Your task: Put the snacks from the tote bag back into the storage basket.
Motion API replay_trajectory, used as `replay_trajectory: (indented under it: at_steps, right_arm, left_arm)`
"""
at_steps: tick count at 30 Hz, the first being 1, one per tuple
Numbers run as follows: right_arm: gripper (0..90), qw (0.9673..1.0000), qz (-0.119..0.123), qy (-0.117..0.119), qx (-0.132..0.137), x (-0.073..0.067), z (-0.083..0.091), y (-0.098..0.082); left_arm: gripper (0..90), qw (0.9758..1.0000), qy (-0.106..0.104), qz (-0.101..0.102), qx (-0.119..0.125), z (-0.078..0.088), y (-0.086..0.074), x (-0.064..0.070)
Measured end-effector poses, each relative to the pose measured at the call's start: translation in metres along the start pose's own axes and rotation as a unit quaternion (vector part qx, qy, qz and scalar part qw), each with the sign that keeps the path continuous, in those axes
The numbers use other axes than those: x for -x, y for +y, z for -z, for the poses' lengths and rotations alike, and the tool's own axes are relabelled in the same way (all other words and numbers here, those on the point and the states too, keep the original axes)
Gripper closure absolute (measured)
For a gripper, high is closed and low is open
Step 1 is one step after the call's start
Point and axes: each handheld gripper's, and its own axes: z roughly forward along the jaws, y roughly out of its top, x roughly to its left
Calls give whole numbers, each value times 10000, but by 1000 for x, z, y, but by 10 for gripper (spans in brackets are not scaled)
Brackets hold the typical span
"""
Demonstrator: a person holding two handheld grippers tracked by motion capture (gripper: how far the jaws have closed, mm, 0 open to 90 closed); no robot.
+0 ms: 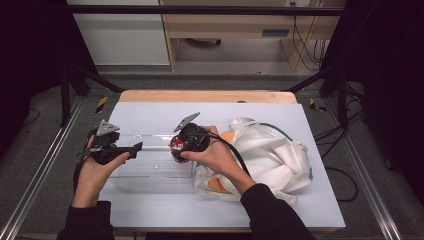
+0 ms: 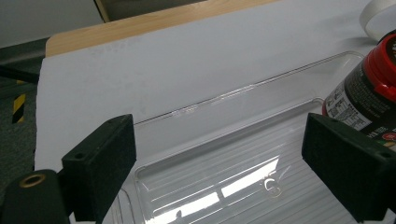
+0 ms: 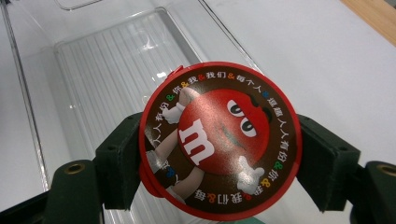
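A white "m" and ringed Chinese characters mark the red candy lid (image 3: 219,140).

Black sleeves (image 1: 272,212), black grippers with grey three-cornered plates (image 1: 107,127) and trailing cables (image 1: 239,156)

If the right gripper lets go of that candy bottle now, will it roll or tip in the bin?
The candy bottle looks round and rigid, so on its side it would probably roll along the clear bin. The right gripper clamps its smooth lid, which may slip.

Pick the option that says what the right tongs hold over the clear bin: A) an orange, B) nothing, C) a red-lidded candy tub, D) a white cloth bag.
C: in the right gripper view the right tongs clamp the red-lidded candy tub on both sides, above the clear bin.
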Motion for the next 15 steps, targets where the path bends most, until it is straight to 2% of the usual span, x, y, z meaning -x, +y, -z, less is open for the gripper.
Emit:
replay_trajectory:
  at_steps: [15]
  right_arm:
    - [261,10000,1,22,-42,-1,-8,-4]
  left_arm:
    - [98,10000,-19,-25,-29,-1,0,1]
